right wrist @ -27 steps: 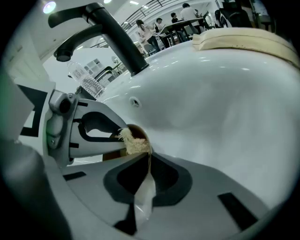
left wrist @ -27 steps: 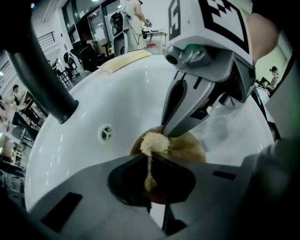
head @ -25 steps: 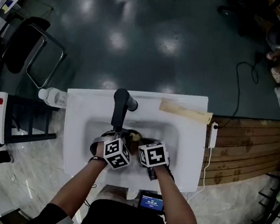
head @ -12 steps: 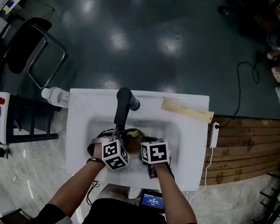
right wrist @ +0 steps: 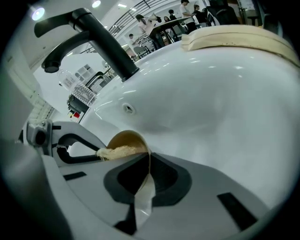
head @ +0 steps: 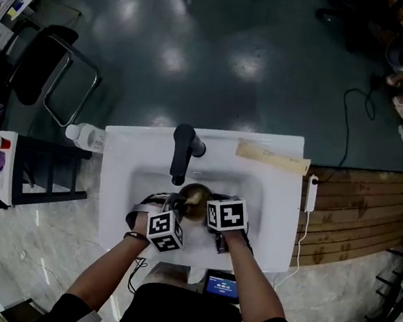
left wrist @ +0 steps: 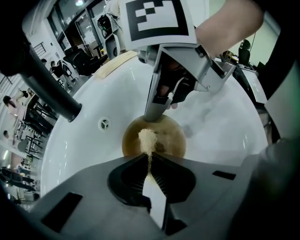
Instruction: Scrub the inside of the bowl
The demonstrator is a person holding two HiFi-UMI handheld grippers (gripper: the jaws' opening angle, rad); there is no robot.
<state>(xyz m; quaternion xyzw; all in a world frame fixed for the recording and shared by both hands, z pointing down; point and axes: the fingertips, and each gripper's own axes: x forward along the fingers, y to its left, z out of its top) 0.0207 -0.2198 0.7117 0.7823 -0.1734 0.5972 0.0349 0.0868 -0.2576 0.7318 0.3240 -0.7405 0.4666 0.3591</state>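
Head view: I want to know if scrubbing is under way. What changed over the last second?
The left gripper, shut on the sponge, drew back toward the person, uncovering more of the bowl. The right gripper stayed put, shut on the bowl's rim. The sink and faucet are unchanged.

White sink [head: 276, 202], glossy, and a black tap [head: 182, 154]. The bowl [left wrist: 168, 136] shows amber-brown, the scrub pad [left wrist: 146, 139] a pale sandy yellow. Left gripper [left wrist: 149, 158] and right gripper [right wrist: 149, 161] are both grey with black jaw pads, their marker cubes [head: 165, 231] chequered in black-and-white squares. Beige board [head: 271, 158], dark teal floor [head: 223, 43], brown wooden planks [head: 355, 212], pale marbled tiles [head: 39, 239]
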